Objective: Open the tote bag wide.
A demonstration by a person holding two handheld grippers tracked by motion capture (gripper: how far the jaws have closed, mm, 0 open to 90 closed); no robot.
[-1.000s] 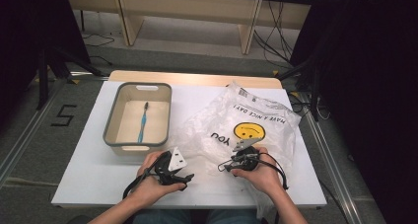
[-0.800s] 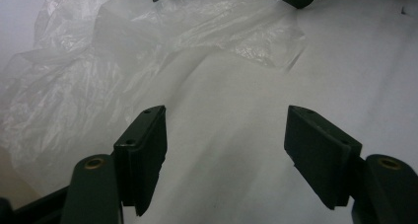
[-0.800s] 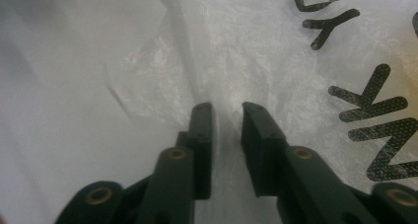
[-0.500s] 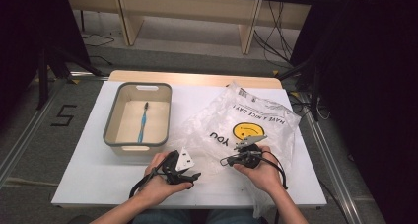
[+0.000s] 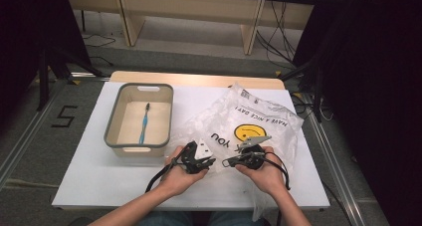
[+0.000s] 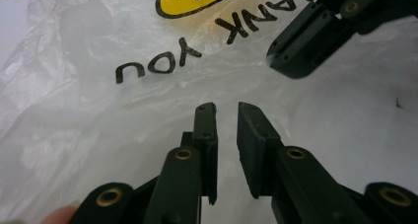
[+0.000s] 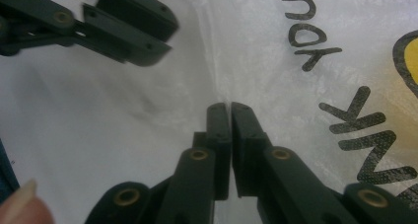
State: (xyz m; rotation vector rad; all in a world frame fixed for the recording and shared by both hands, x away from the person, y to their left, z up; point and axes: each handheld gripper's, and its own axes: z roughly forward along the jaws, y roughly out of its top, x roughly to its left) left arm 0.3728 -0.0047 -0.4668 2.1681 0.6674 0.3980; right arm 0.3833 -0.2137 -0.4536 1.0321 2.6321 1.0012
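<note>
A clear plastic bag (image 5: 263, 117) with a yellow smiley and black lettering lies crumpled on the right half of the white table (image 5: 89, 181). At its near edge my two grippers point at each other, tips almost meeting. My left gripper (image 5: 213, 162) (image 6: 226, 108) hovers over the bag film (image 6: 98, 110); its jaws have just been closing and stand a narrow gap apart, with nothing clearly pinched. My right gripper (image 5: 225, 162) (image 7: 225, 106) has its jaws nearly together, just eased open a little, on a raised fold of the bag (image 7: 296, 86).
A beige bin (image 5: 112, 121) with a blue toothbrush (image 5: 144, 124) inside stands at the table's left, just beyond my left hand. Wooden furniture legs and cables lie on the floor behind the table. Bare tabletop runs along the near left.
My left hand has slid right along the table's near side toward the right gripper and the bag's edge. The right hand has stayed where it was.
</note>
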